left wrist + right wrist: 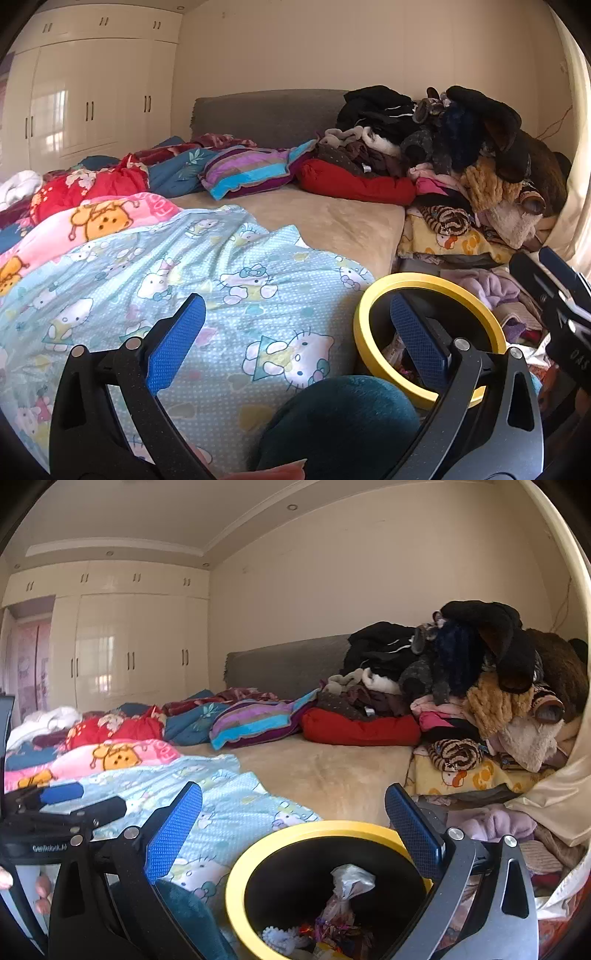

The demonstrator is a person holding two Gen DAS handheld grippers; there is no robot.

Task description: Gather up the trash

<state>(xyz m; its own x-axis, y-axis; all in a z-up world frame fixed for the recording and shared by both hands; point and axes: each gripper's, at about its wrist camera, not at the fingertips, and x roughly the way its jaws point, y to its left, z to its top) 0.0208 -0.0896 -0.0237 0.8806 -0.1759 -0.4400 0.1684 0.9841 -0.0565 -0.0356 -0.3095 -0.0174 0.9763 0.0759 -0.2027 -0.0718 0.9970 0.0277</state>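
Observation:
A black bin with a yellow rim (317, 830) stands beside the bed, below my right gripper (293, 827), which is open and empty. Inside the bin lie a crumpled clear plastic bag (349, 880) and colourful wrappers (332, 934). In the left wrist view the bin's yellow rim (428, 282) is at the lower right. My left gripper (297, 338) is open and empty over the Hello Kitty sheet (236, 280), its right fingertip in front of the bin's mouth. The right gripper's body (561, 306) shows at the right edge, and the left gripper (74, 801) shows at the left in the right wrist view.
A bed with a tan cover (332, 221) holds pillows (251, 170), a red cushion (354, 184) and blankets (92, 218). A tall heap of clothes (480, 158) fills the right corner. A teal plush cushion (340, 424) lies just below my left gripper. White wardrobes (92, 103) stand at the far left.

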